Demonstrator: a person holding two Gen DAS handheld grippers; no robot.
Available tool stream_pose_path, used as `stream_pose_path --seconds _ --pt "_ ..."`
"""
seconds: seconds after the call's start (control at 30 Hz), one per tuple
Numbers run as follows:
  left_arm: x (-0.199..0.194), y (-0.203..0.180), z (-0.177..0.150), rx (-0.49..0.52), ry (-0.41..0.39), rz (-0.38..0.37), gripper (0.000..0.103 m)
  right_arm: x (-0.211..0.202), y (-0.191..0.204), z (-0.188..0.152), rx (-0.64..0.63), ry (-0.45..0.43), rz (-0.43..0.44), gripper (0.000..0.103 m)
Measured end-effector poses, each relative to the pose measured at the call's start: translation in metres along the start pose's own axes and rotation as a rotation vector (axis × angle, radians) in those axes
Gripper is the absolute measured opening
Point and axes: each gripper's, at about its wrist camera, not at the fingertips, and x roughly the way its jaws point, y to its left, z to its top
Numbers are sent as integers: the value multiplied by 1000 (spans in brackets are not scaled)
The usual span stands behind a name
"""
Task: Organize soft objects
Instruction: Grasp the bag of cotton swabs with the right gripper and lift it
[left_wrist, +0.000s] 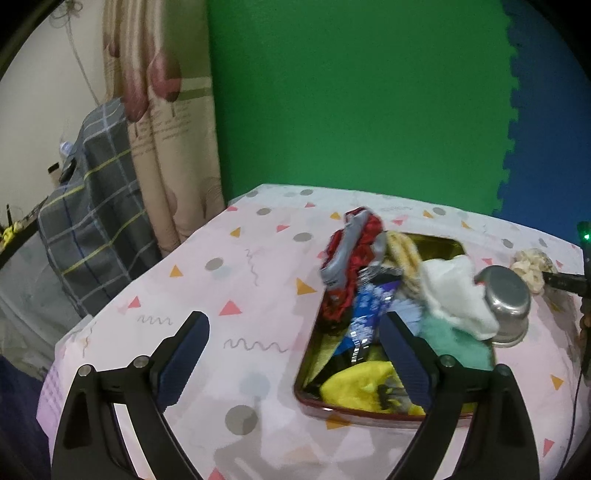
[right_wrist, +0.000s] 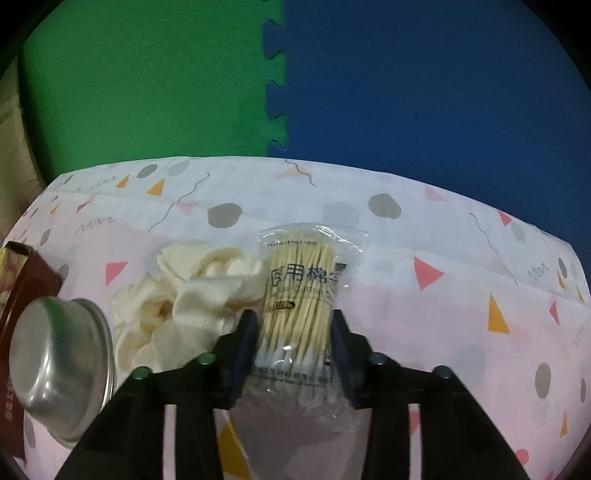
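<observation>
A: Right gripper, fingers clamped on a clear plastic bag of wooden-stemmed cotton swabs, pads pressing both sides of the bag near its lower end.

B: And the bag's place?

A: Flat on the pink patterned tabletop, roughly mid-width, printed end toward the far edge. Touching its left side, a crumpled cream-white cloth. Further left, a tipped shiny steel bowl, just beside the cloth, and a dark red tray rim at the left edge of the view.

B: Left gripper?

A: Fingers wide apart, nothing between them, hovering above the near side of the tabletop. Right finger overlapping the view of the red-rimmed rectangular tray.

B: Tray contents?

A: Piled soft things: a red ruffled fabric with a grey strap across it, a blue snowflake-print wrapper, a mint-green fluffy cloth, a yellow cloth, a white sock-like cloth draped over the tray's right rim against the steel bowl.
</observation>
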Motion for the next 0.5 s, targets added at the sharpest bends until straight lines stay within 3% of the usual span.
stream_pose_path --seconds 0.23,0.5 --pt "-20 -47 12 83 -31 -100 92 -23 -21 -28 34 -7 8 34" --pt "-19 -136 17 185 28 -296 92 -61 -62 -74 41 -7 -50 34"
